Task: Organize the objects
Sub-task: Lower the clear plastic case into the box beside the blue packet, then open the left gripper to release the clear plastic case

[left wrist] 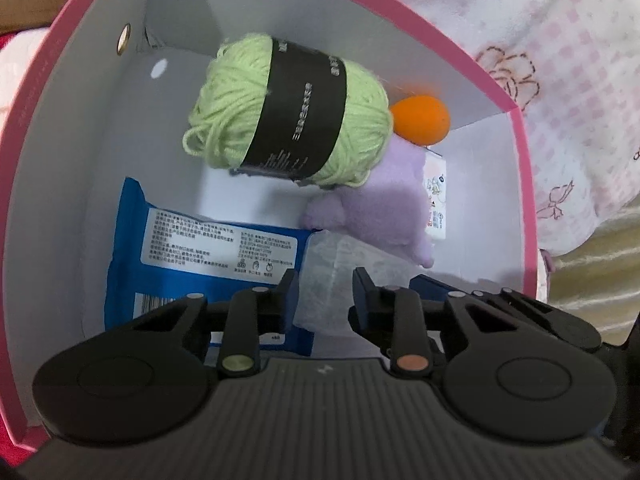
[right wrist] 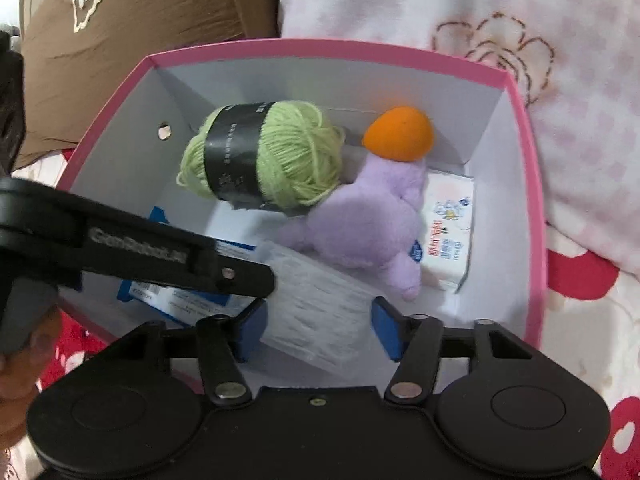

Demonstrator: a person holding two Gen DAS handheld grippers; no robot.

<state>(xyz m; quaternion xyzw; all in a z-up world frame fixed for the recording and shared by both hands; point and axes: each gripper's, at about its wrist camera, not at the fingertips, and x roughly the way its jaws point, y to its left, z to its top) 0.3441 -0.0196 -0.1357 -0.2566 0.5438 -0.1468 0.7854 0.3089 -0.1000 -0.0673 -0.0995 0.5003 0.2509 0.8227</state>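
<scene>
A pink box (left wrist: 524, 184) (right wrist: 320, 46) with white walls holds the things. My left gripper (left wrist: 325, 290) is shut on a clear, whitish packet (left wrist: 332, 268) (right wrist: 316, 312) near the box's front; its finger (right wrist: 240, 276) shows in the right wrist view at the packet's left end. My right gripper (right wrist: 318, 332) stands open with the same packet between its blue pads, which sit close at its sides. Behind lie green yarn (left wrist: 288, 112) (right wrist: 264, 156), an orange egg (left wrist: 420, 120) (right wrist: 400, 134) and a purple plush (left wrist: 376, 216) (right wrist: 360, 224).
A blue packet (left wrist: 180, 240) (right wrist: 138, 290) lies flat at the box's left. A white tissue pack (right wrist: 448, 232) stands along its right wall. Pink checked bedding (right wrist: 520, 120) surrounds the box, with a brown cushion (right wrist: 120, 40) behind. A hand (right wrist: 24, 360) shows at lower left.
</scene>
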